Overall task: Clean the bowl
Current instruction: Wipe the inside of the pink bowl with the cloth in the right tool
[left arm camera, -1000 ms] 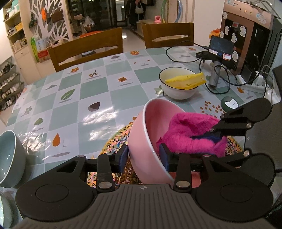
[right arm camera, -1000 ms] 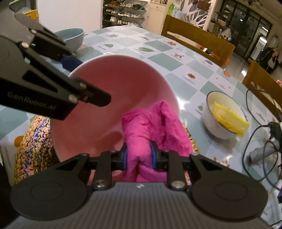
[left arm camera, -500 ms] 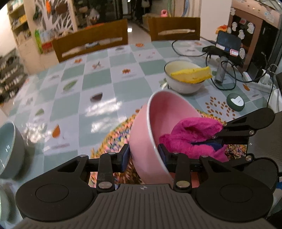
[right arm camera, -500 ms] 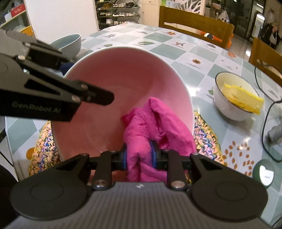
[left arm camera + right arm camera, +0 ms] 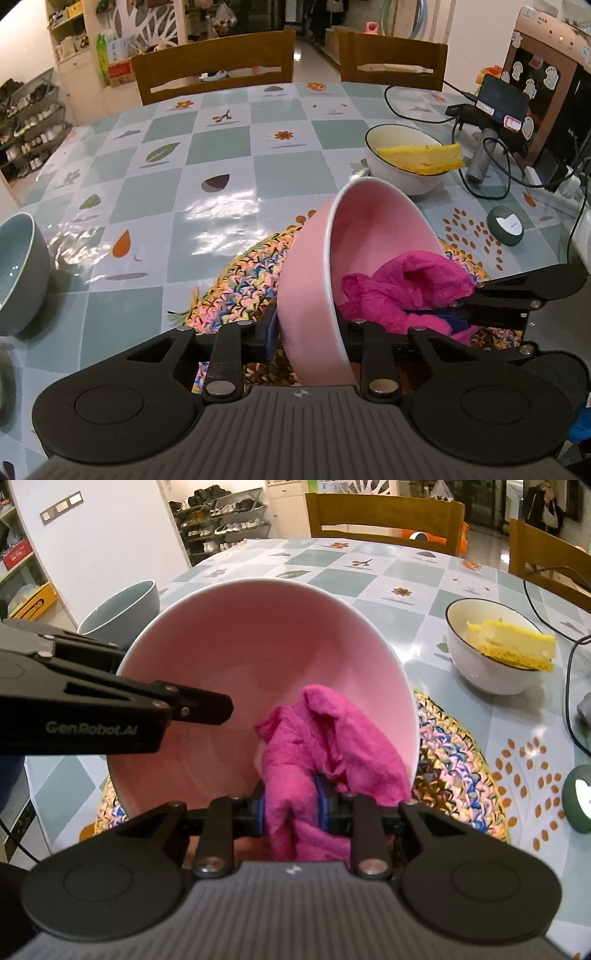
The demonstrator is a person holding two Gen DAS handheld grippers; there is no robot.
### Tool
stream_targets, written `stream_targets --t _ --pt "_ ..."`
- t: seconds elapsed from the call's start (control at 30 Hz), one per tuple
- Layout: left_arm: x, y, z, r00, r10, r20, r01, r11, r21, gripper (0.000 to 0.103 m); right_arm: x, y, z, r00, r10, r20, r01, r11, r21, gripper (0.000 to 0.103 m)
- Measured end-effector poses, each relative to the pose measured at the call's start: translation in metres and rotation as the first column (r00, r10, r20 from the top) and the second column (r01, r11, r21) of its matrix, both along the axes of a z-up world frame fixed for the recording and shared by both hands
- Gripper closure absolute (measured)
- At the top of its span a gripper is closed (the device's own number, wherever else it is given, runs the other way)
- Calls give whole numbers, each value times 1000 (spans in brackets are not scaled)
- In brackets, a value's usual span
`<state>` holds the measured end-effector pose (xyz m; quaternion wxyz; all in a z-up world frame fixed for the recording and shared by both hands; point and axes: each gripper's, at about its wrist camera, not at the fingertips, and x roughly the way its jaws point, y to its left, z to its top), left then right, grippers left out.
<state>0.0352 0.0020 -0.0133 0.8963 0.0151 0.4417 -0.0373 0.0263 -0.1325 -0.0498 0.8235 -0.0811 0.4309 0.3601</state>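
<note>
Left hand-held gripper (image 5: 308, 334) had just been closing, clamping pink bowl (image 5: 354, 254) tilted w/ rim between jaws, so our right hand-held gripper (image 5: 291, 805), clenched on magenta cloth (image 5: 325, 746), reached inside.

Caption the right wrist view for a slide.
Right gripper wipes tilted glossy pink bowl with crumpled magenta cloth.

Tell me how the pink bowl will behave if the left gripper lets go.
The pink bowl stands tilted on its side, so it would probably rock back onto the woven mat. Its glossy wall looks slippery and hard, likely breakable.
</note>
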Motion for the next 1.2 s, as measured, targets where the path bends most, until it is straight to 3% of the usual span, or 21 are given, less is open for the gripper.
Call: stream_targets --t 0.47,0.77,0.97,1.2 --pt "-4 -2 10 998 -64 13 63 995 76 78 -9 5 3 998 -19 -60 22 998 51 75" --pt "-13 -11 23 990 -140 32 132 977 169 78 -23 13 11 995 24 -99 -15 996 88 75" --pt "-14 -16 22 984 -175 41 163 964 212 79 -29 15 11 996 34 -80 -28 997 70 75" --pt "-20 -20 21 973 -218 70 195 951 241 79 -39 22 13 997 70 7 -70 997 -27 76"
